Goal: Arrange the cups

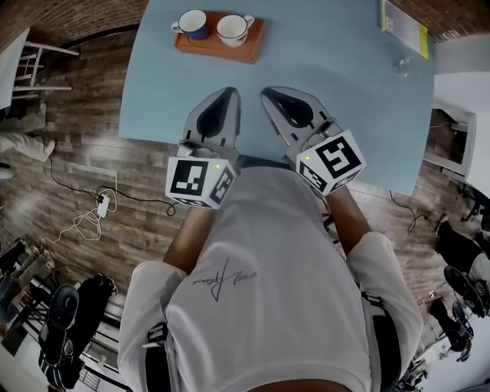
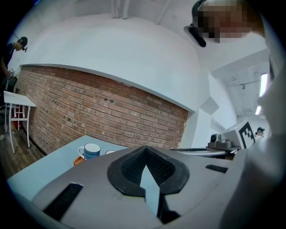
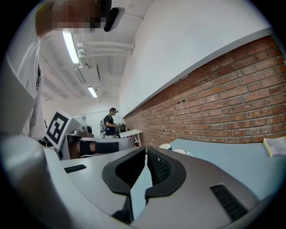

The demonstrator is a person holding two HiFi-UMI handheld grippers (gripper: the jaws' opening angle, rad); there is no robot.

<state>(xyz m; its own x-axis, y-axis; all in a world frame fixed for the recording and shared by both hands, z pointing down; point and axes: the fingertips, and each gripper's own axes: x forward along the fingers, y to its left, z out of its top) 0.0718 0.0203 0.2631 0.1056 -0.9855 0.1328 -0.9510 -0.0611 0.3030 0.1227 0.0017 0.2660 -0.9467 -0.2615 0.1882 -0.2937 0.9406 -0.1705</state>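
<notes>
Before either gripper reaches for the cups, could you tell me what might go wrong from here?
1. The blue cup and the white cup stand side by side on the tray, so a gripper going for one could well knock the other.
2. The left gripper and the right gripper are both shut and empty; if they arrive without opening, they would probably push a cup instead of gripping it.

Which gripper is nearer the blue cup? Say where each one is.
Left. In the head view the left gripper is below and slightly right of the blue cup; the right gripper is beside it, farther right.
</notes>
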